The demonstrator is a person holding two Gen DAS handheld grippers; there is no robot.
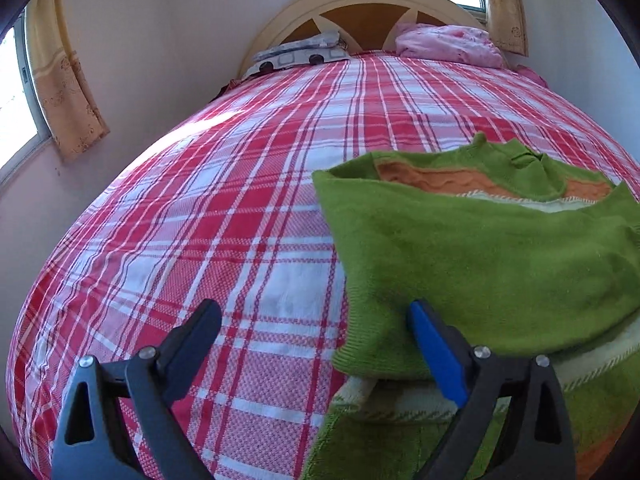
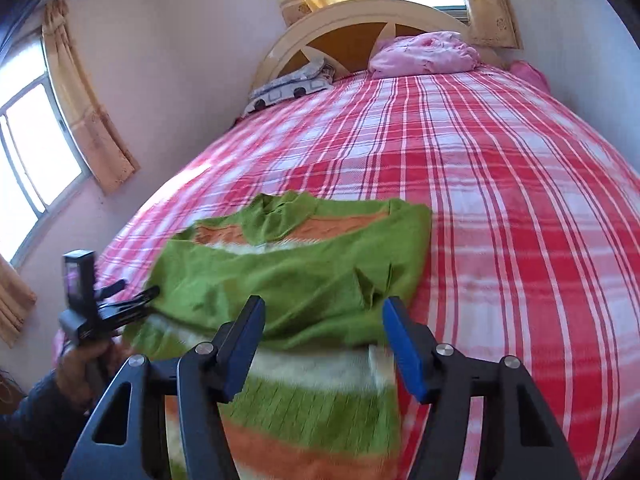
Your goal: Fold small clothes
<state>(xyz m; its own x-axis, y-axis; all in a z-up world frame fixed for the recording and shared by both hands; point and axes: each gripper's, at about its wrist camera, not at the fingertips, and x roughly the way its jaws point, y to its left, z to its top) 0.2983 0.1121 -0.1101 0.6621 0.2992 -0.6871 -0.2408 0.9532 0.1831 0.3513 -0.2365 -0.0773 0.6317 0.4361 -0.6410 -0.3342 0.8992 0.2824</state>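
A small green sweater [image 1: 492, 256] with orange and cream stripes lies on the red plaid bed, with its green sleeves folded across the body. It also shows in the right wrist view [image 2: 288, 280]. My left gripper [image 1: 316, 316] is open and empty, just above the sweater's left edge; its right finger is over the green cuff. My right gripper [image 2: 324, 312] is open and empty, hovering over the sweater's lower striped part. The left gripper [image 2: 132, 300] shows in the right wrist view at the sweater's left edge, held by a hand.
The bed [image 1: 240, 200] has a red and white plaid cover. A grey patterned pillow [image 1: 300, 54] and a pink bundle [image 1: 448, 46] lie by the headboard. Walls and curtained windows stand at the left and behind the bed.
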